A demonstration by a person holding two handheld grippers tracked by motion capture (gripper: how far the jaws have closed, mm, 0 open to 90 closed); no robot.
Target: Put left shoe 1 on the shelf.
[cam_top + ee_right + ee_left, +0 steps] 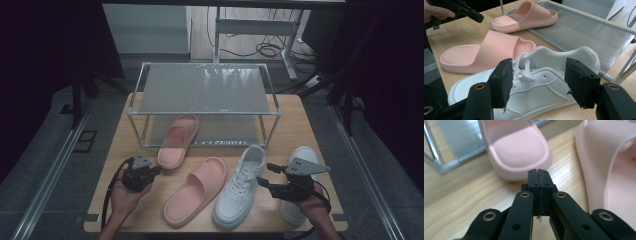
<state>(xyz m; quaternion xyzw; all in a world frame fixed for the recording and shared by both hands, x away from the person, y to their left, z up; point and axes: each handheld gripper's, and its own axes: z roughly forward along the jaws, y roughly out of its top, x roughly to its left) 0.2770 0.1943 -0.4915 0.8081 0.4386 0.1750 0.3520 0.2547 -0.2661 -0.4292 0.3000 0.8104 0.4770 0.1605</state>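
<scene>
Lying lengthwise away from the closed, empty left gripper (156,170), the pink slide (178,140) points toe-first under the rack (205,90).

High view looks down from 6 o'clock; both gripper views, low and close, share the pink slides (519,152).

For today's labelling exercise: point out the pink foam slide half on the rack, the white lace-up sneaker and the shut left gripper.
Pink foam slide (517,150), left gripper view, heel footbed.
White lace-up sneaker (536,95), right gripper view, side panel.
Left gripper (539,173), left gripper view, closed jaw tips.
</scene>
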